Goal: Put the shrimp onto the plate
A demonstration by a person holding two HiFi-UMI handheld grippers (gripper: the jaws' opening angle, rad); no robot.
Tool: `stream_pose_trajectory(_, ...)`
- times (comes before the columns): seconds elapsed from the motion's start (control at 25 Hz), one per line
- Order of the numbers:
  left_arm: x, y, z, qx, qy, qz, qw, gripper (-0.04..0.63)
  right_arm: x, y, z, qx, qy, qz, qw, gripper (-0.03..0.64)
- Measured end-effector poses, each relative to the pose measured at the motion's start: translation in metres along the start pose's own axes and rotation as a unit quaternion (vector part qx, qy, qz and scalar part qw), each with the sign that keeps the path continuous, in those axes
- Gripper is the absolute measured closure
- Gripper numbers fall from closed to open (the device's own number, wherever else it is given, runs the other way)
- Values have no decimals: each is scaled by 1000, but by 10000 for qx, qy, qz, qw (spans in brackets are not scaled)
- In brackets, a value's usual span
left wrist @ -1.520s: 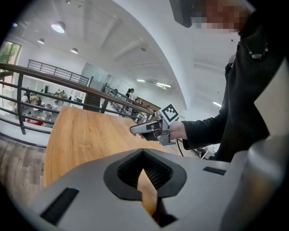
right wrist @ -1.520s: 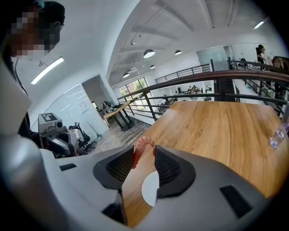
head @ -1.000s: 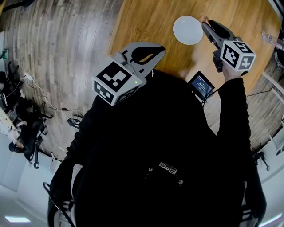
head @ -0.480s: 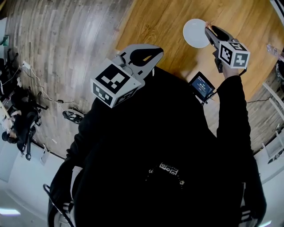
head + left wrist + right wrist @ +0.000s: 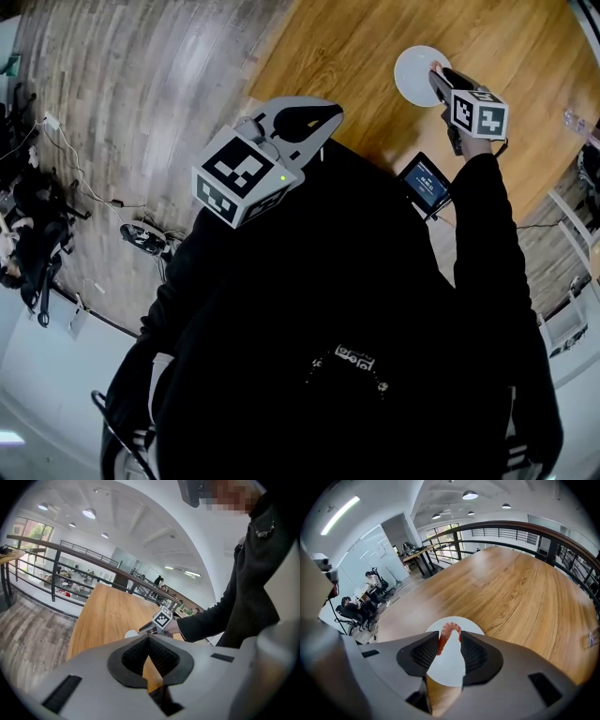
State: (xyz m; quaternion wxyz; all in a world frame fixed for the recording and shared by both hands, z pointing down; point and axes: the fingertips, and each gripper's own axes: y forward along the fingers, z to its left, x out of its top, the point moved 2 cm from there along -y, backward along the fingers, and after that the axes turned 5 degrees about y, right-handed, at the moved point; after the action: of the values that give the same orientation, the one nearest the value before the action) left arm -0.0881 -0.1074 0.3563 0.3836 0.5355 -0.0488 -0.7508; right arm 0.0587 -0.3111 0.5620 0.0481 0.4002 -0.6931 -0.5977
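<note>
A pink curled shrimp [image 5: 447, 633] is pinched between the pads of my right gripper [image 5: 449, 640], its tail arching past the fingertips. The gripper hangs above the white round plate [image 5: 451, 670], which lies on the wooden table. In the head view my right gripper [image 5: 435, 75] reaches over the right part of the plate [image 5: 415, 75]. My left gripper [image 5: 333, 114] is held back near the body, away from the plate. Its jaws [image 5: 149, 642] meet at the tips with nothing between them.
A small dark device with a lit screen [image 5: 426, 182] sits at the table's near edge by the right arm. A clear plastic item [image 5: 571, 119] lies at the far right. A black railing [image 5: 520, 529] runs round the table's [image 5: 328, 47] far side.
My right gripper, still gripping the shrimp, has moved from beside the plate's right rim to over the plate. The left gripper has barely moved.
</note>
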Motion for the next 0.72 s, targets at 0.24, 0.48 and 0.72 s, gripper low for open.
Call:
stream_pose_trajectory(0.24,-21,0,-24,186,-74,-76,9998,595,-30,3,-7,-80,-225,173,9996,460)
stream_pose_trajectory(0.48,-26,-4,-20,343,-182,-173,9991,595,-42,20,-16,-198,-259,425,9986,460)
stream_pose_trajectory(0.72,-37,-11,-24,482,-268,-166,9983,595,-50,30,-15,-230,-439,619,9968,459)
